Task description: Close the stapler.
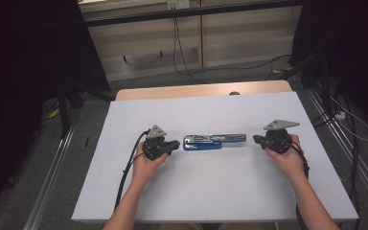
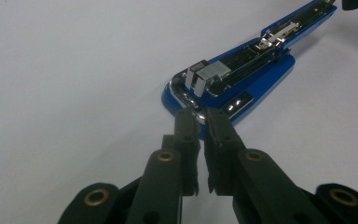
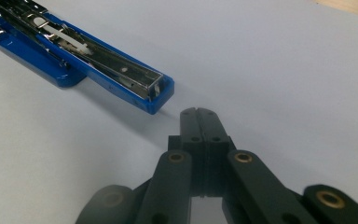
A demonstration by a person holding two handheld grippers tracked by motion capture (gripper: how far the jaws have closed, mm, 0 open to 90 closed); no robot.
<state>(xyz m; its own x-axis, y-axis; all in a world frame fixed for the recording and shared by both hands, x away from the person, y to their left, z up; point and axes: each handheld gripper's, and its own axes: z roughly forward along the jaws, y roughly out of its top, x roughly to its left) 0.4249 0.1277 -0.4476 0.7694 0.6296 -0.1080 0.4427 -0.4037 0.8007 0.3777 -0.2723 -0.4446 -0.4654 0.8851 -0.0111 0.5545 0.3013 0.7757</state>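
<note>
A blue stapler, swung open flat with its metal staple channel facing up, lies across the middle of the white table top. My left gripper sits just off the stapler's left end. In the left gripper view the stapler's rounded end lies right beyond my left gripper, whose jaws stand nearly together with nothing between them. My right gripper is a short way off the stapler's right end. In the right gripper view its jaws are pressed together and empty, with the stapler apart from them.
The white top rests on a wooden table whose edge shows at the back. Metal rails run along the floor on both sides, and cables trail across the floor behind. Both forearms come in from the near edge.
</note>
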